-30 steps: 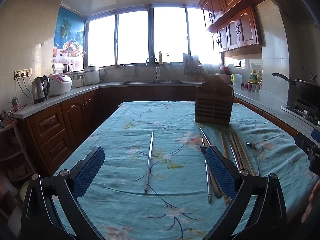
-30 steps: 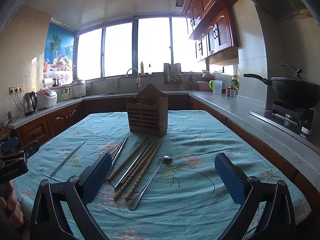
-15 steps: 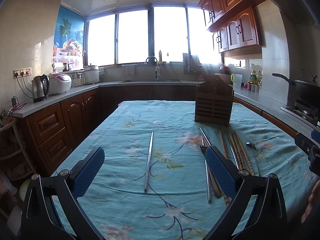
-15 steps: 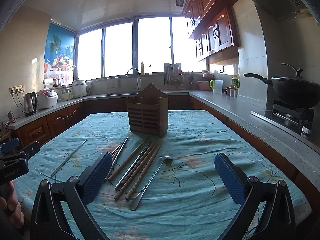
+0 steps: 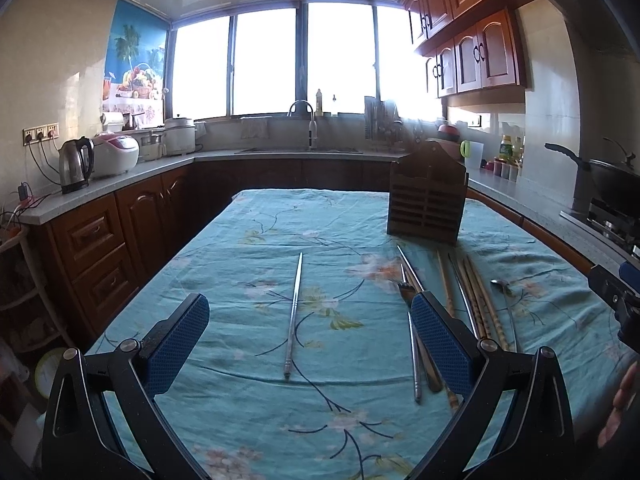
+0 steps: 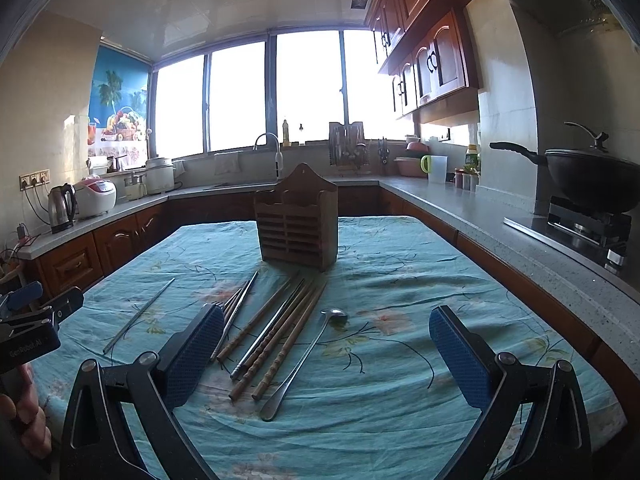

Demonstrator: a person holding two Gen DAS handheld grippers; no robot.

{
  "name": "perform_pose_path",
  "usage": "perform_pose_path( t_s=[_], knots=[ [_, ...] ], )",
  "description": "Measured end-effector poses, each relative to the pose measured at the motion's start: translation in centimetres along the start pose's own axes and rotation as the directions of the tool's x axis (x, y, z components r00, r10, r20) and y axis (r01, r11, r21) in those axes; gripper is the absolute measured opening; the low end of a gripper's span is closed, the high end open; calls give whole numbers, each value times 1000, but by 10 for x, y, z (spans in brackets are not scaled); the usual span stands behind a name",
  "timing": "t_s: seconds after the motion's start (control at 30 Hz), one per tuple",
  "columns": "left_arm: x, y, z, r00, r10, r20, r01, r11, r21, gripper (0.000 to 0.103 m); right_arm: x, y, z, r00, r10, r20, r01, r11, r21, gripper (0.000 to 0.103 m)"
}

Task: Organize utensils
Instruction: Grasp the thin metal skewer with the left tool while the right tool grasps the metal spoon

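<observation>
A wooden utensil holder (image 6: 297, 224) stands upright on the teal floral tablecloth (image 6: 400, 280); it also shows in the left wrist view (image 5: 426, 200). In front of it lie several wooden and metal chopsticks (image 6: 276, 328), a fork partly hidden behind my finger, and a metal spoon (image 6: 306, 356). One metal chopstick (image 5: 294, 312) lies apart to the left, also seen in the right wrist view (image 6: 138, 316). My left gripper (image 5: 310, 340) is open above the lone chopstick. My right gripper (image 6: 326, 354) is open above the spoon and chopsticks. Both are empty.
Counters ring the table: a kettle (image 5: 74, 164) and rice cooker (image 5: 116, 154) on the left, a sink tap (image 5: 310, 120) at the back, a black wok (image 6: 588, 176) on the stove at right. The table's right edge runs close to the counter.
</observation>
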State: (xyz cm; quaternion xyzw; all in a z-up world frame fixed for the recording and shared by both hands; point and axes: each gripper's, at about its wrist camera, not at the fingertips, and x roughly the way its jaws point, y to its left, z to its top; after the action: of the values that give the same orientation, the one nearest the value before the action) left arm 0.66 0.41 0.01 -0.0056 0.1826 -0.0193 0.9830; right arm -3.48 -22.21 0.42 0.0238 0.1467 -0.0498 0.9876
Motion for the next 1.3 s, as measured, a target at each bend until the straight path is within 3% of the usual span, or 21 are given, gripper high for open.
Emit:
perform_pose_path(
  t_s=[0.27, 0.47, 0.83, 0.93, 1.17, 1.3],
  knots=[
    [21, 1, 6, 996, -21, -89, 20, 1000, -9, 103, 13, -2, 7, 999, 21, -49, -20, 1000, 19, 103],
    [40, 5, 17, 985, -92, -146, 85, 995, -55, 103, 31, -4, 10, 993, 37, -112, -33, 999, 37, 103],
    [105, 25, 42, 956, -85, -281, 61, 994, -90, 100, 73, -25, 13, 963, 118, -242, -79, 983, 163, 102],
    [130, 27, 47, 938, -90, -335, 67, 995, -80, 93, 92, -31, 13, 942, 148, -300, -85, 973, 213, 96],
    [196, 27, 50, 867, -78, -493, 63, 997, -47, 63, 143, -31, 6, 865, 197, -461, -81, 962, 259, 62],
    [225, 23, 47, 835, -59, -547, 69, 998, -2, 52, 159, -28, 1, 836, 190, -514, -69, 967, 245, 52]
  ],
)
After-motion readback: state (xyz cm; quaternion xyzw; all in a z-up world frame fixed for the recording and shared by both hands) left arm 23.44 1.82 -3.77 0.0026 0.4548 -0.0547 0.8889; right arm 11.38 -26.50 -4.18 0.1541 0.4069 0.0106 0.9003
